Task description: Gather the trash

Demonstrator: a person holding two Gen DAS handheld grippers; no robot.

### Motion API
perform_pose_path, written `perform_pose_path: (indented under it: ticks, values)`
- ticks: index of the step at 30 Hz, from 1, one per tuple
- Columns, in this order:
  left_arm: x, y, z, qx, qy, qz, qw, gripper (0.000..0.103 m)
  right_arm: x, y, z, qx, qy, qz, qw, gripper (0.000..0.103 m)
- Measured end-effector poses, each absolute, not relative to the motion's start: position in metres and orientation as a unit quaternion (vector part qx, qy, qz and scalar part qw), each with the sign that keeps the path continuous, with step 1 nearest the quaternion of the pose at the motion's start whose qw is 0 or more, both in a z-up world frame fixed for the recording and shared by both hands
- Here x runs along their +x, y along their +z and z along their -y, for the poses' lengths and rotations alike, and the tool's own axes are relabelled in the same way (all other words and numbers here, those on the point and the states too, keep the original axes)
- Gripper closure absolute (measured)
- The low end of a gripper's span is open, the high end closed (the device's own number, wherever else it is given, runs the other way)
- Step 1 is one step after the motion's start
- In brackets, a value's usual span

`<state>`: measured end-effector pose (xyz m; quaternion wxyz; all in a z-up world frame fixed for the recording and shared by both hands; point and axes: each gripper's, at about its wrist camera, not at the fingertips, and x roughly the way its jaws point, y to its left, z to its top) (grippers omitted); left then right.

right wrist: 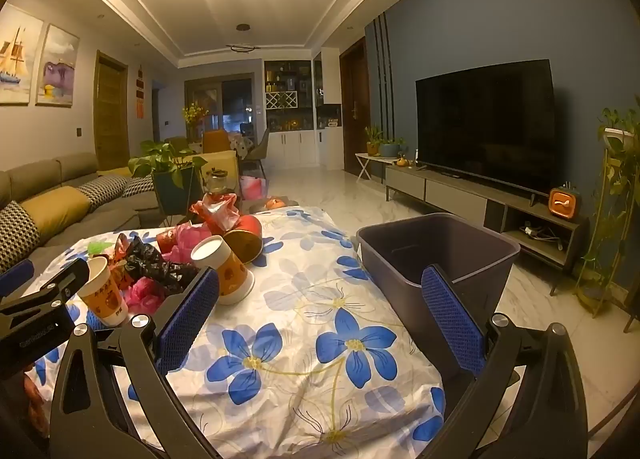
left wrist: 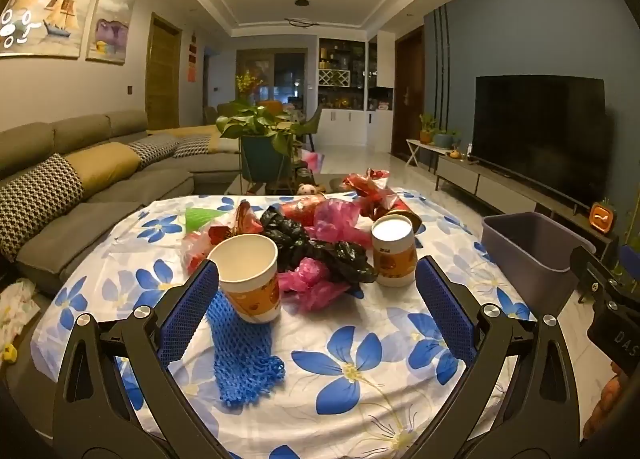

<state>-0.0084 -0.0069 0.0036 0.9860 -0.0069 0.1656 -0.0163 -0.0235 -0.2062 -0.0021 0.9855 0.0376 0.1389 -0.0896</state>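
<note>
Trash lies on a table with a blue-flowered cloth (left wrist: 360, 371): an upright paper cup (left wrist: 248, 275), an upside-down paper cup (left wrist: 394, 251), black bags (left wrist: 320, 247), pink bags (left wrist: 316, 283), red wrappers (left wrist: 372, 187), a blue foam net (left wrist: 244, 355). My left gripper (left wrist: 318, 299) is open above the near table, its left finger beside the upright cup. My right gripper (right wrist: 320, 307) is open over the table's right part, next to the grey bin (right wrist: 436, 255). The bin looks empty. The cups (right wrist: 228, 271) also show in the right wrist view.
A grey sofa (left wrist: 80, 187) stands at the left, a potted plant (left wrist: 260, 139) beyond the table, a TV (right wrist: 484, 123) on a low cabinet at the right. The bin (left wrist: 532, 247) stands off the table's right edge. White tiled floor (right wrist: 352, 195) runs past the table.
</note>
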Motion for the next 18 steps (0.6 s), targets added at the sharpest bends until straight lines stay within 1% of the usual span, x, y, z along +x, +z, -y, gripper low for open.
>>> perform_pose_path:
  ticks: [18]
  values:
    - [-0.0065,0.0021,0.0090,-0.008,-0.020,-0.165,0.986,0.006,-0.0241,-0.0026,0.2041,0.035,-0.090,-0.138,0.986,0.005]
